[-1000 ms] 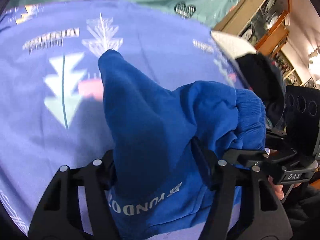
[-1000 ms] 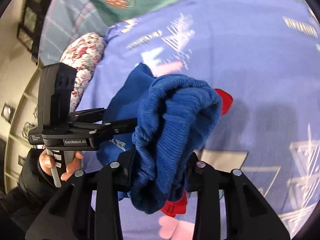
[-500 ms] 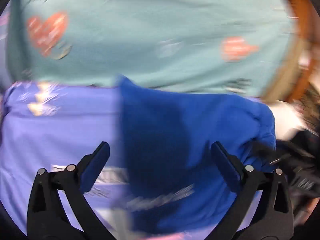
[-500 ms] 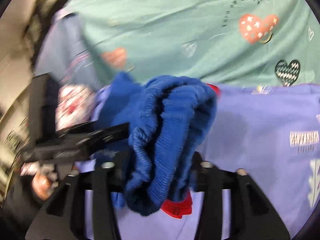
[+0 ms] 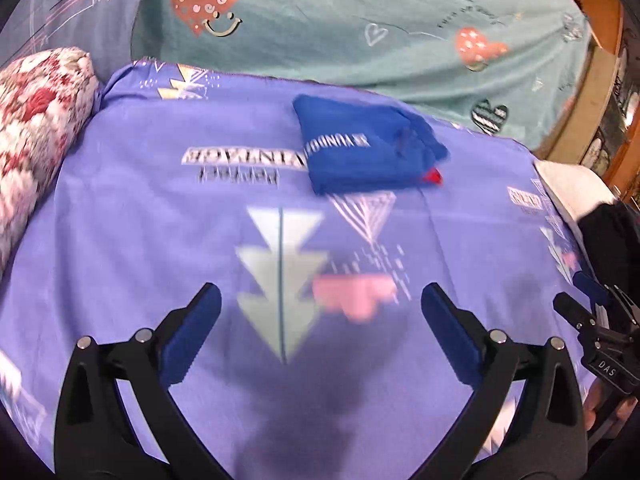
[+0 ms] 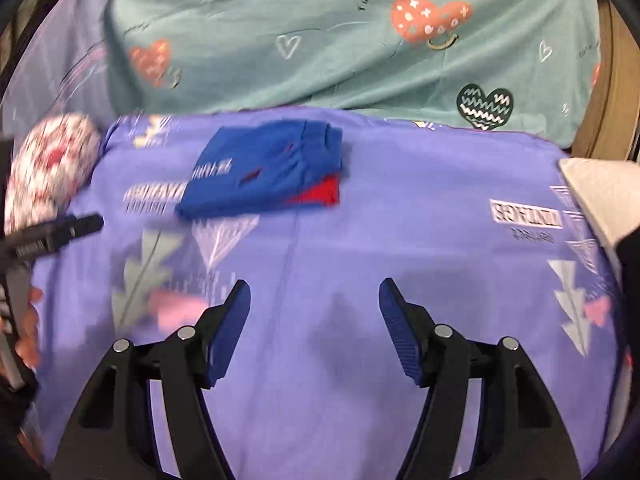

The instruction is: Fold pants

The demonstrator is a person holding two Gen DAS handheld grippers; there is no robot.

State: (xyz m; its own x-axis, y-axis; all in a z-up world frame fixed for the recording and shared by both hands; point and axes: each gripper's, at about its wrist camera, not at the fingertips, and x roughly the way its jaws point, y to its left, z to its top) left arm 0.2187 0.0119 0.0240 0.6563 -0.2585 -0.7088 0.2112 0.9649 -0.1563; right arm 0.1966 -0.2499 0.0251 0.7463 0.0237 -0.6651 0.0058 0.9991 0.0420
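The blue pants (image 5: 364,152) lie folded in a compact bundle on the purple bedsheet (image 5: 160,220), with white lettering on top and a red tag at one corner. They also show in the right wrist view (image 6: 264,168). My left gripper (image 5: 320,312) is open and empty, well short of the bundle. My right gripper (image 6: 314,308) is open and empty, also back from the bundle. The right gripper's body shows at the left wrist view's right edge (image 5: 604,344); the left gripper's body shows at the right wrist view's left edge (image 6: 48,236).
A teal quilt with heart prints (image 5: 360,24) lies behind the sheet. A floral pillow (image 5: 36,120) sits at the left. A white cloth (image 6: 596,184) lies at the right, by wooden furniture (image 5: 608,80).
Both grippers have let go of the folded pants and pulled back. The bundle now lies on the sheet near the teal quilt.
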